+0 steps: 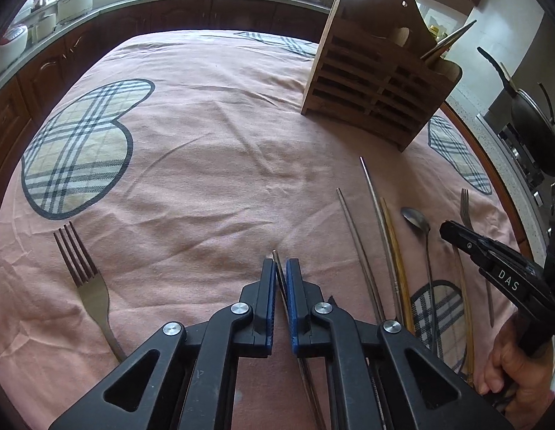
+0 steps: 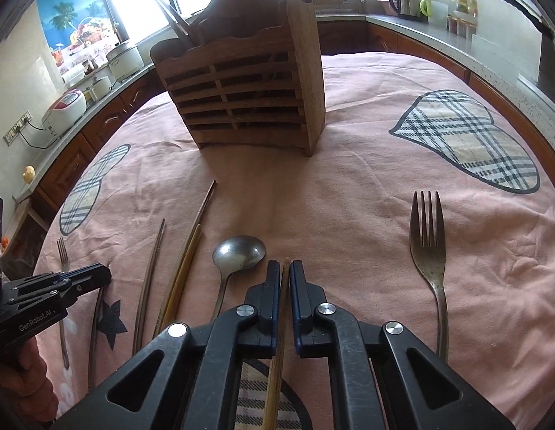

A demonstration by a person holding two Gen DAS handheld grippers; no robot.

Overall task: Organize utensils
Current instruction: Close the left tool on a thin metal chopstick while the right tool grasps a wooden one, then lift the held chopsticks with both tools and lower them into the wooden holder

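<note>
Two thin sticks are in my grip, one per tool. My left tool [image 1: 281, 267] is pinched narrow on a dark metal chopstick [image 1: 276, 256], near its tip; my right tool [image 2: 285, 268] is clamped the same way on a pale wooden chopstick [image 2: 277, 369], whose length runs back under the fingers.

Both look light and stiff. The metal one should be slick and apt to swivel in the pads, so I judge a hold nearer its middle would steady it. The wooden one should offer more friction.

More chopsticks [image 2: 191, 251], a spoon [image 2: 238, 251] and a fork [image 2: 427, 243] lie flat on the pink cloth [image 2: 349, 186] over the worktop, all nearer to me than the wooden holder [image 2: 241, 89]. That holder stands upright beyond them, with a few utensils already in it.
</note>
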